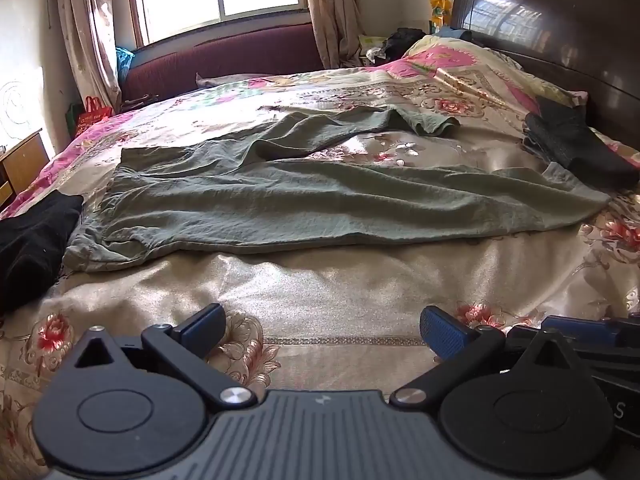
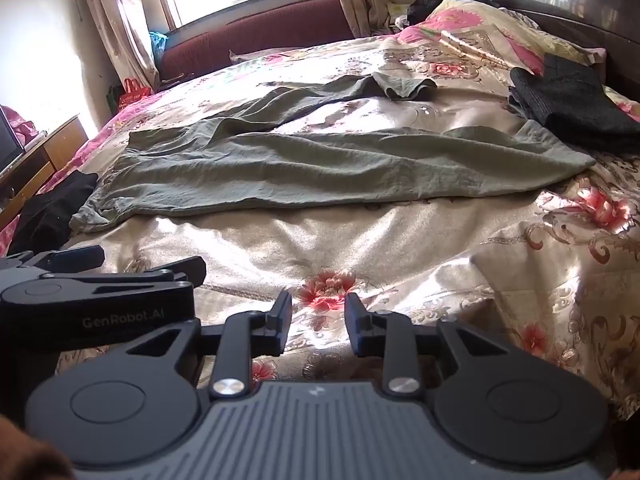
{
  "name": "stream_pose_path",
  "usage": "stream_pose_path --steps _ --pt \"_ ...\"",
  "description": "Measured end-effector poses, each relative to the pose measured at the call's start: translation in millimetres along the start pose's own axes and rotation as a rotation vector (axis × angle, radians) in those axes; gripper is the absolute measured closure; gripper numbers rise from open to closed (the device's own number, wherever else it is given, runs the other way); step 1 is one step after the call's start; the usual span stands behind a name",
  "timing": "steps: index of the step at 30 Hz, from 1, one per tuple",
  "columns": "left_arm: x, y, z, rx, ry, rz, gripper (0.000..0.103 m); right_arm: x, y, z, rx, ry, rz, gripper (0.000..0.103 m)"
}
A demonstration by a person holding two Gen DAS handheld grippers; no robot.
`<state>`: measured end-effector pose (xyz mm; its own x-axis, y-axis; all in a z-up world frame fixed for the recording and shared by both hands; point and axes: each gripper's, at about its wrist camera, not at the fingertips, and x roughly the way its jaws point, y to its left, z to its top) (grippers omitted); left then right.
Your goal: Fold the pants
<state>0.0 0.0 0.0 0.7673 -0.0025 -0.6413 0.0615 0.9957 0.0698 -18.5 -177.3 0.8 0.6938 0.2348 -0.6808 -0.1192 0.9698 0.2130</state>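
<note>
Grey-green pants [image 1: 320, 200] lie spread flat across the floral bedspread [image 1: 320, 292], waist at the left, legs running right; the far leg bends toward the headboard. They also show in the right wrist view [image 2: 320, 168]. My left gripper [image 1: 322, 330] is open wide and empty, low over the bedspread in front of the pants. My right gripper [image 2: 318, 320] is open with a narrower gap, empty, also short of the pants. The left gripper's body shows at the left of the right wrist view [image 2: 96, 300].
A black garment [image 1: 32, 240] lies at the bed's left edge, by the waist. Folded dark clothes [image 1: 576, 148] sit at the right near the dark headboard [image 1: 560, 28]. A floral pillow [image 1: 480, 64] lies at the head. A maroon sofa [image 1: 224, 60] stands under the window.
</note>
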Motion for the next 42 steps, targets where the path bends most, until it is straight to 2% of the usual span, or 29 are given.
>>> stream_pose_path --steps 24,29,42 --pt "0 -6 -8 0.061 0.002 0.021 0.0 2 -6 -1 0.03 0.008 -0.005 0.073" --pt "1 -7 -8 0.045 0.009 0.006 0.0 -1 -5 -1 0.023 -0.004 -0.011 0.073" --pt "-10 -19 -7 0.108 -0.051 0.04 0.0 -9 -13 -4 0.059 -0.027 0.013 0.073"
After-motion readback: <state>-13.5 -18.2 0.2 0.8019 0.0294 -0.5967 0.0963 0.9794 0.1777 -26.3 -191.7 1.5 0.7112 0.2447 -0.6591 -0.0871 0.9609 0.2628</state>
